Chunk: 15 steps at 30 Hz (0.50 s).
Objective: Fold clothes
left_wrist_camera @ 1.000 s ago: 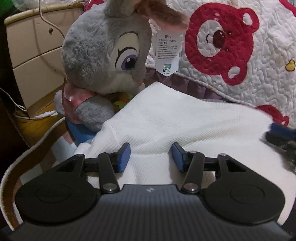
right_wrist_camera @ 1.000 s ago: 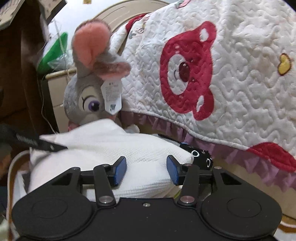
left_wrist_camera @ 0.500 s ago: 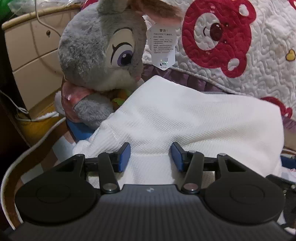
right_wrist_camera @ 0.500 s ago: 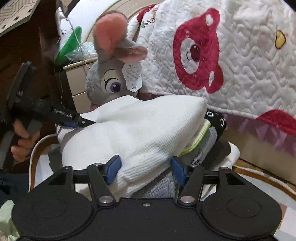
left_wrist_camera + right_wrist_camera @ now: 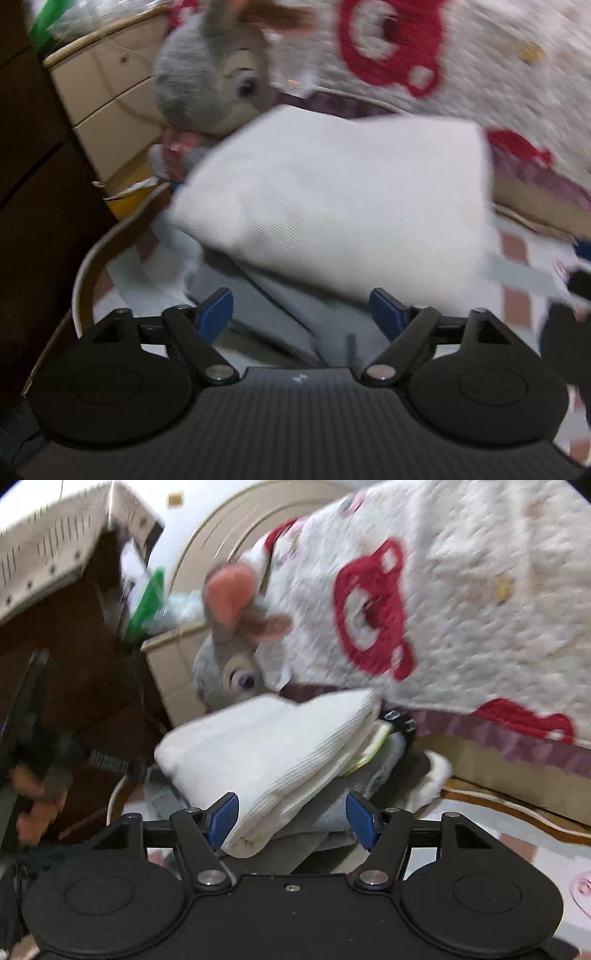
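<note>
The folded white ribbed-knit garment [image 5: 273,753] is stacked on grey clothing [image 5: 295,314], dead ahead of both hand-held grippers. Right hand-held gripper [image 5: 291,821] is nearer, spread, holding nothing, the fold's corner between its fingers; left hand-held gripper [image 5: 301,312] likewise spread and empty, just short of the near edge. The long axis is seen running left-right.

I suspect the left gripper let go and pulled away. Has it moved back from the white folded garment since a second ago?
Yes. The left gripper has backed away: against the plush rabbit, the white folded garment now lies beyond its open fingers.
</note>
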Motion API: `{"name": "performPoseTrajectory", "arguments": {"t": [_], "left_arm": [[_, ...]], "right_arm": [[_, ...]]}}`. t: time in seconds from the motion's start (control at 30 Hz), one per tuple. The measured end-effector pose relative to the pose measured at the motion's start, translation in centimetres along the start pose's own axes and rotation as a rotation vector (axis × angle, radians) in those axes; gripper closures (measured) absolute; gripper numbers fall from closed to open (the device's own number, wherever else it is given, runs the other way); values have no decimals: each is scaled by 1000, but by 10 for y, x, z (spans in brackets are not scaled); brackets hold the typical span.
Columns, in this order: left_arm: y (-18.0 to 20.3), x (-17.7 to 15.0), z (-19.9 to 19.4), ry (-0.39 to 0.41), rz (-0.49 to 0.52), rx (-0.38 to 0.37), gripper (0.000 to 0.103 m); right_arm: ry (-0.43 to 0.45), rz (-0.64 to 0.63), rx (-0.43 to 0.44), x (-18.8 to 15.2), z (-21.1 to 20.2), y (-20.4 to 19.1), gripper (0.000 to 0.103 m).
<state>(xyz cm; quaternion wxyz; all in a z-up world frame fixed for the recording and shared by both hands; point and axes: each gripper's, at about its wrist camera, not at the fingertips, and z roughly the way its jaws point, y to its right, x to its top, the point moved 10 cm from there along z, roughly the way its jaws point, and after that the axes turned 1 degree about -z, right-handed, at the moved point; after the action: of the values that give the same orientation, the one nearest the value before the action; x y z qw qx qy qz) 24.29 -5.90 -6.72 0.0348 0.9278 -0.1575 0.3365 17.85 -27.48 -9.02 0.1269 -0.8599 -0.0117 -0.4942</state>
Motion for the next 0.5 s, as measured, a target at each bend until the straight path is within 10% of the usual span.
{"name": "performPoseTrajectory", "arguments": {"t": [0.5], "left_arm": [[101,-104,-58,-86,63,74,6]], "right_arm": [[-45,48,-130,-26,-118,5,33]]}}
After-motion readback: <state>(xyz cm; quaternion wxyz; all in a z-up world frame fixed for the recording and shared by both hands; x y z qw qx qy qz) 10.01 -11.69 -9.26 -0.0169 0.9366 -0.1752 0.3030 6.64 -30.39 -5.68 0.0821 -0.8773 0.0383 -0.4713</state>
